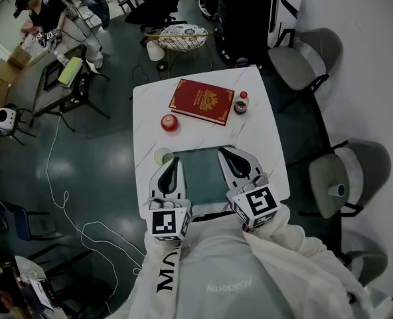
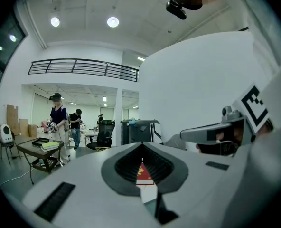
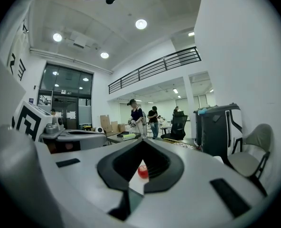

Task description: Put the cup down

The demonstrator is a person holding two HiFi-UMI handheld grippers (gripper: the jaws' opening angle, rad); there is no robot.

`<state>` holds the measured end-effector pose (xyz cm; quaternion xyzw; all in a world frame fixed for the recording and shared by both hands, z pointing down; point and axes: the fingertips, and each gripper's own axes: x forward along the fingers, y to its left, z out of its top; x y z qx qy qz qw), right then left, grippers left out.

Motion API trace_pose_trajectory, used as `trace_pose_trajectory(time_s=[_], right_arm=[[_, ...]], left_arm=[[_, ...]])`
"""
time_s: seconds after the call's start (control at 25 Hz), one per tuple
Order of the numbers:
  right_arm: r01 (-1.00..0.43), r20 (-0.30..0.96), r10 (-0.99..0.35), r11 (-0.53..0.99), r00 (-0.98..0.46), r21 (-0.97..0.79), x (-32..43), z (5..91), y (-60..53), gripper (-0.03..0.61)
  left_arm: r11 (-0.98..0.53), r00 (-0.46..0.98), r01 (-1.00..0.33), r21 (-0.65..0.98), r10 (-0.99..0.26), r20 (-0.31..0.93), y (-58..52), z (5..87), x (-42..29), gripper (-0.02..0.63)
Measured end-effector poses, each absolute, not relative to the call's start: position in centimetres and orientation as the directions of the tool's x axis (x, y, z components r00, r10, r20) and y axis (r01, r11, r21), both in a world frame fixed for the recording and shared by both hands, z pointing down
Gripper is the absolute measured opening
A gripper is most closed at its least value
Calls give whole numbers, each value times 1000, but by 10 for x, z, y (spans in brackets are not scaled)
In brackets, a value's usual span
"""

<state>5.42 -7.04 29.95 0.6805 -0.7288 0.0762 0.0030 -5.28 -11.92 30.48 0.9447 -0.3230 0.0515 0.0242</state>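
In the head view a pale green cup [image 1: 162,156] stands on the white table [image 1: 263,131], near its left edge. My left gripper [image 1: 173,165] hovers just right of the cup and apart from it, its jaws shut with nothing between them. My right gripper [image 1: 227,155] is over the dark green mat [image 1: 203,171], also shut and empty. In the left gripper view, the left gripper [image 2: 143,146] shows only a thin slit, with the red book [image 2: 143,175] behind it. Through the slit of the right gripper [image 3: 141,144] I see the red apple [image 3: 143,171].
A red book [image 1: 201,101], a red apple [image 1: 169,122] and a small red-lidded jar [image 1: 241,103] sit on the far half of the table. Grey chairs [image 1: 346,178] line the right side. A black case [image 1: 246,18] stands beyond the table. People work at a desk [image 1: 57,72] far left.
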Motion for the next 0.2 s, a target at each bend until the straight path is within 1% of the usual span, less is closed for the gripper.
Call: trace_pose_trajectory(time_s=[0.2], right_arm=[[-991,109,-991,65,-78,-115,55,302,-72,5]], left_arm=[[-787,782,-617,15,-611,119,-120,308,-54,12]])
